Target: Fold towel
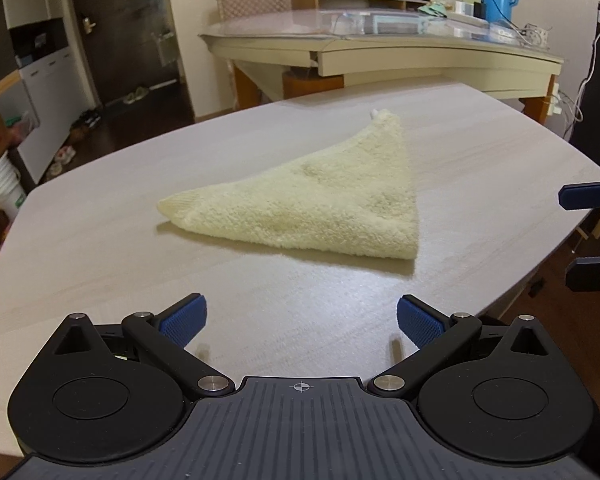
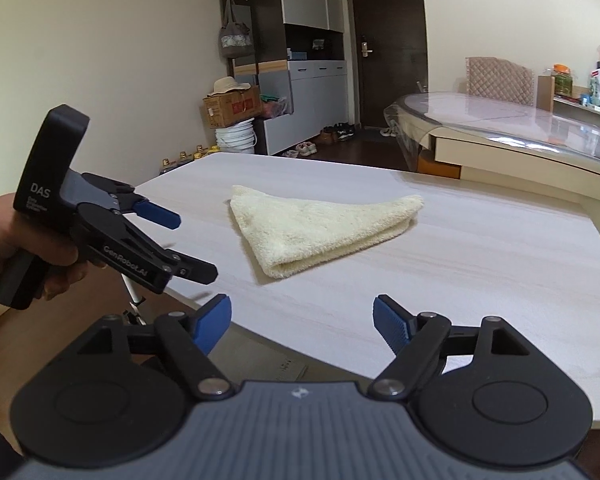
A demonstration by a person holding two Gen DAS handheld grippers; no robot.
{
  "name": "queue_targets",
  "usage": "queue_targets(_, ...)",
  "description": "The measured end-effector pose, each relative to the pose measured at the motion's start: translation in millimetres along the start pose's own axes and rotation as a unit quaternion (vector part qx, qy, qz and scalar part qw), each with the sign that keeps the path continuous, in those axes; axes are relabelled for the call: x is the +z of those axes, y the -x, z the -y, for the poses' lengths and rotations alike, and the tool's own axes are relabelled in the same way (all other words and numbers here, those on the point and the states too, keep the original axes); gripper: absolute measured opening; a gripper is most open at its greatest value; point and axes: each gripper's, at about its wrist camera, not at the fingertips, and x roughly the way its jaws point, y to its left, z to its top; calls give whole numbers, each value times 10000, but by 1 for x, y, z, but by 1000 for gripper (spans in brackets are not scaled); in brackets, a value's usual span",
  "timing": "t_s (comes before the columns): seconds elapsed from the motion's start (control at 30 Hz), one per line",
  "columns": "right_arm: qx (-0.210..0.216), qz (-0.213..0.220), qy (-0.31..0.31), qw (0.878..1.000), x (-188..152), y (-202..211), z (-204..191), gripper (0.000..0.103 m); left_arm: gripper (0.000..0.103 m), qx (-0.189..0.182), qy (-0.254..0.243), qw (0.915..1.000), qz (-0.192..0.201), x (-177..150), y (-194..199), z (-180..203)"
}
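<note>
The towel [image 1: 316, 200], pale yellow terry cloth, lies folded into a triangle on the light wood-grain worktop [image 1: 480, 152], roughly at its middle and flat on the surface. In the left wrist view, one corner of the triangle points away from the camera and the thick folded edge faces it. The left gripper [image 1: 302, 320] is held above the near part of the worktop, short of the towel and clear of it; its jaws are spread wide, with nothing between the blue pads. The right gripper [image 2: 302, 320] is positioned over the worktop edge, also apart from the towel, with its jaws spread wide and nothing between them. In the right wrist view, a hand [image 2: 16, 240] grips the handle of the left gripper at the left of the frame. A second table [image 1: 380, 52] with a glossy top stands behind the worktop.
</note>
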Motion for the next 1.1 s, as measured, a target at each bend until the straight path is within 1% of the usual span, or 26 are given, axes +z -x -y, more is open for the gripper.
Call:
queue_targets(0.1, -66, -10, -17, 10000, 0, 1, 0, 82, 103, 11, -31, 10000, 22, -1, 3, 3)
queue_targets(0.17, -103, -31, -8, 9999, 0, 0, 0, 85, 103, 27, -38, 10000, 48, -1, 5, 3)
queue_targets(0.23, -160, -63, 16, 9999, 1, -2, 1, 87, 103, 44, 10, 10000, 88, -2, 8, 2)
queue_targets(0.4, -204, -81, 90, 9997, 8, -9, 6, 88, 103, 72, 146, 9997, 180, 0, 9, -4)
queue_targets(0.53, -194, -130, 109, 9997, 26, -21, 20, 88, 103, 104, 218, 9993, 279, 4, 9, -9)
queue_targets(0.63, -134, -172, -14, 9998, 45, -36, 39, 88, 103, 126, 304, 9988, 352, 8, 5, -17)
queue_targets(0.7, -59, -268, -202, 9994, 62, -57, 60, 87, 103, 133, 352, 9986, 375, 9, 3, -21)
queue_targets(0.77, 44, -372, -439, 9983, 74, -76, 79, 85, 103, 151, 429, 9982, 403, 10, 1, -27)
queue_targets(0.87, 214, -592, -890, 9940, 90, -113, 109, 72, 103, 164, 500, 9978, 410, 10, -2, -34)
queue_targets(0.9, 231, -640, -964, 9930, 92, -120, 115, 65, 103, 167, 527, 9976, 406, 10, -4, -37)
queue_targets(0.93, 242, -698, -1041, 9918, 94, -130, 121, 61, 103, 179, 548, 9975, 401, 10, -5, -40)
queue_targets(1.0, 249, -812, -1170, 9895, 96, -149, 132, 60, 103, 207, 567, 9973, 409, 10, -6, -45)
queue_targets(1.1, 162, -910, -1145, 9891, 96, -169, 138, 51, 103, 279, 613, 9968, 430, 11, -8, -53)
